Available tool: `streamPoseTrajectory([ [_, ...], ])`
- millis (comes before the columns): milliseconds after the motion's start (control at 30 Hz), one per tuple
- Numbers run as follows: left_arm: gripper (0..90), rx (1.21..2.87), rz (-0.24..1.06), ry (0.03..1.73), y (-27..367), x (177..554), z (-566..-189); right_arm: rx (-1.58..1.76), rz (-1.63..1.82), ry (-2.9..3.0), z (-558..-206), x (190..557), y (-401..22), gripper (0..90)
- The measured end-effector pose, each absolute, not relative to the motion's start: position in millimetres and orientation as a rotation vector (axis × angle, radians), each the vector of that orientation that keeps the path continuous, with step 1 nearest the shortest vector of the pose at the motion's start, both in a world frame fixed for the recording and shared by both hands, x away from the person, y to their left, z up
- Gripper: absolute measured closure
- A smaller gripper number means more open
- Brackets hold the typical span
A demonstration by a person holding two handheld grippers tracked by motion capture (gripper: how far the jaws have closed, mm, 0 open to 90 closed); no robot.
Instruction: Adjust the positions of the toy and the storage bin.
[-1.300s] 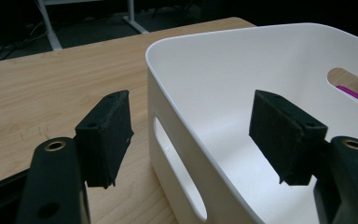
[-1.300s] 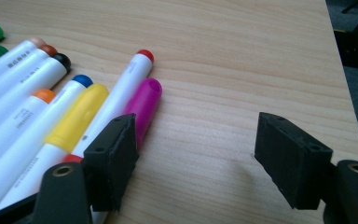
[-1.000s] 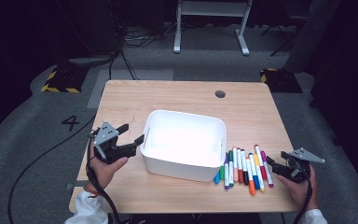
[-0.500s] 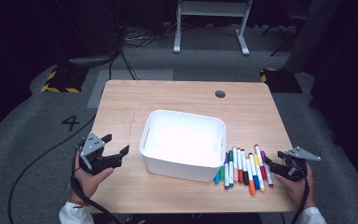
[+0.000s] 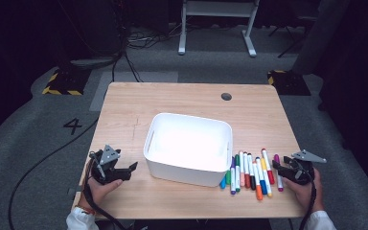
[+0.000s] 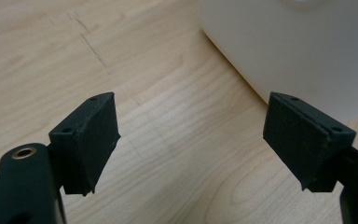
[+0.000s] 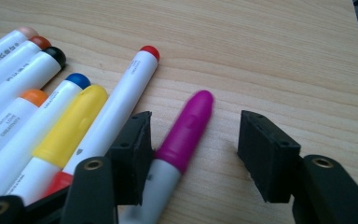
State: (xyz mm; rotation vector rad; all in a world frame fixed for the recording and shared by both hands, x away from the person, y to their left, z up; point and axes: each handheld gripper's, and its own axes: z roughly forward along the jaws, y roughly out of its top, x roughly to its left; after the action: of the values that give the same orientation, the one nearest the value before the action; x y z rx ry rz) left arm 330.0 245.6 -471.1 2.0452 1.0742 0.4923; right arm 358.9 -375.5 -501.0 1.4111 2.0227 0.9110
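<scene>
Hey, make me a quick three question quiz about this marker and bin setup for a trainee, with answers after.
1. True or false: the magenta-capped marker lies between the right gripper's jaws.
2. What sits nearest the open left gripper? A) white bin B) row of markers C) table's dark round hole
3. How many markers lie inside the white bin?

Key
1. True. One jaw is right against it, the other stands clear; the jaws have just been closing.
2. A. The jaws have just been opening, with only bare table between them.
3. None; all lie on the table to the bin's right.
</scene>
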Motion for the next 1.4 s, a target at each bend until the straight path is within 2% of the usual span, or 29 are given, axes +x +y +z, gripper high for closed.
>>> streamPoseTrajectory([
  [67, 18.1, 2.087, 0.488, 1.079, 243.7, 330.7, -476.4, 1.415, 0.926, 2.029, -500.8, 359.1, -376.6, 48.8],
  [167, 18.2, 2.127, 0.403, 1.066, 240.8, 329.6, -489.3, 1.411, 0.936, 2.033, -500.6, 360.0, -377.3, 55.6],
  [233, 18.1, 2.179, 0.425, 1.048, 237.9, 328.0, -493.6, 1.413, 0.940, 2.039, -500.3, 360.6, -378.8, 60.8],
  [433, 18.2, 2.195, 0.373, 1.022, 229.4, 322.9, -502.2, 1.389, 0.952, 2.044, -500.8, 364.2, -385.1, 71.1],
  [867, 15.7, 2.194, 0.366, 1.031, 220.4, 324.6, -502.7, 1.346, 0.949, 2.087, -498.5, 366.5, -388.1, 74.9],
  [1400, 15.5, 2.211, 0.363, 0.988, 219.2, 329.8, -502.4, 1.298, 1.002, 2.081, -489.7, 359.4, -388.0, 75.0],
])
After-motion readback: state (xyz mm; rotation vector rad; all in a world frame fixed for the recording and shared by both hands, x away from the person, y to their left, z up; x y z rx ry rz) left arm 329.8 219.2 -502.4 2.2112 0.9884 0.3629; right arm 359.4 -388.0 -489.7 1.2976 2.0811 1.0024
